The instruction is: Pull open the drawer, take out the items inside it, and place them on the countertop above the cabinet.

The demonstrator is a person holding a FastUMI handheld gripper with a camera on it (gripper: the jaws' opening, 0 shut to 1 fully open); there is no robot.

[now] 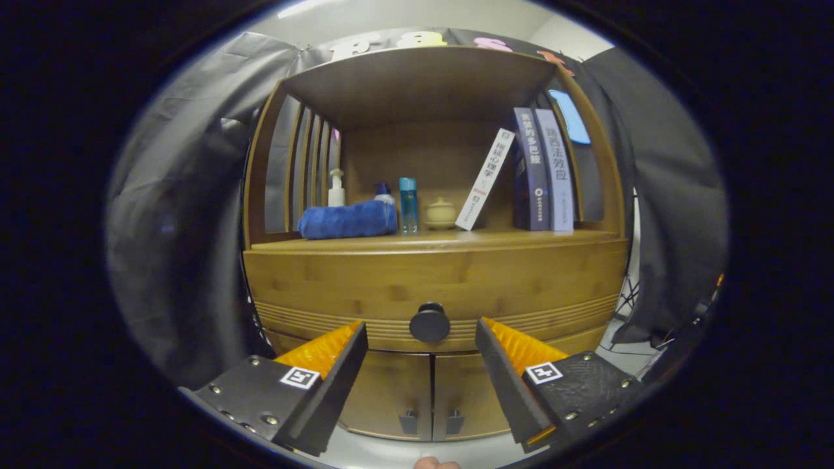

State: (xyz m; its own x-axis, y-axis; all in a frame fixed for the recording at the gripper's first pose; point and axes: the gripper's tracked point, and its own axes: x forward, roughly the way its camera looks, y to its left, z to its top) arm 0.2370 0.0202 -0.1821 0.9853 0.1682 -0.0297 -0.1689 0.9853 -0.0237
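A bamboo cabinet stands ahead of me. Its drawer [391, 286] is closed, with a round black knob [429, 322] at the middle of its front. My gripper [420, 332] is open, and the knob sits between the two fingertips, slightly beyond them; neither finger touches it. The countertop [534, 239] above the drawer carries a rolled blue towel [348, 220], a white pump bottle [336, 189], a blue bottle [408, 205], a small beige jar [440, 213] and books. The drawer's contents are hidden.
A white book [484, 179] leans against two upright dark books [544, 169] on the right of the countertop. Two lower cabinet doors [430, 397] with small handles sit under the drawer. Slatted side walls and a top shelf enclose the countertop. Black cloth hangs around the cabinet.
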